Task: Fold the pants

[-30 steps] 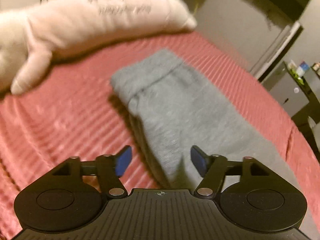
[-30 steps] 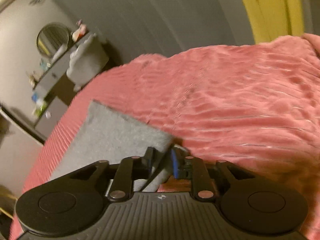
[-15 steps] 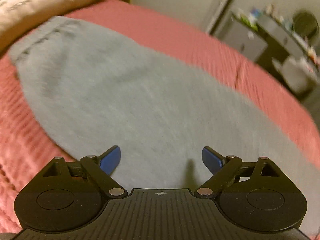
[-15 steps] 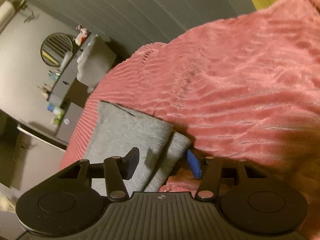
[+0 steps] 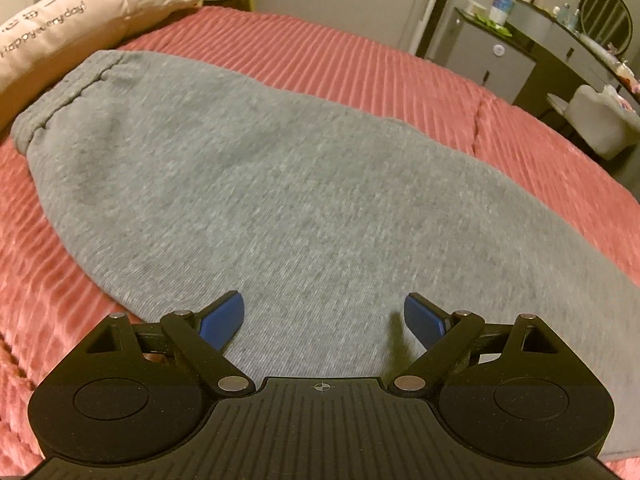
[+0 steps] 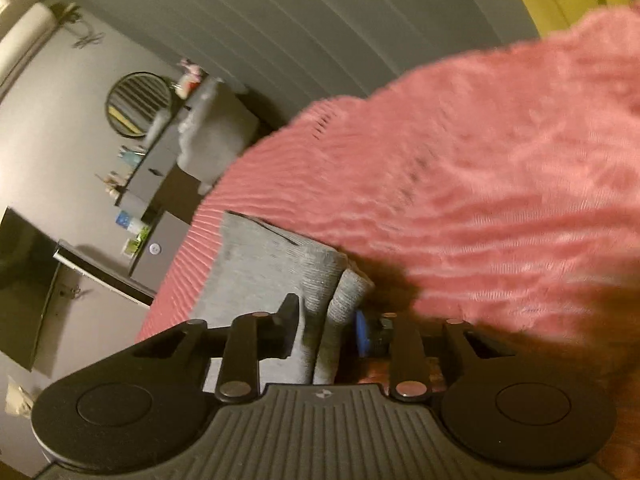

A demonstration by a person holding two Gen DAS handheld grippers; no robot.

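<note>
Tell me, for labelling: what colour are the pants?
Heather grey; the pants show best in the left wrist view, on the pink bedspread.

The cream plush pillow (image 5: 96,12) at the far left of the bed carries stitched lettering reading "Happy every day!". A row of small symbols above it is too small to read.

We've got a bed with a ribbed pink-red blanket (image 5: 360,64); folded grey sweatpants (image 5: 280,200) and a cream printed plush pillow (image 5: 80,28) lie on it.

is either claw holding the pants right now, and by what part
The right claw is shut on the grey pants, pinching the stacked cuff ends. The left claw is open above the pants, gripping nothing.
</note>
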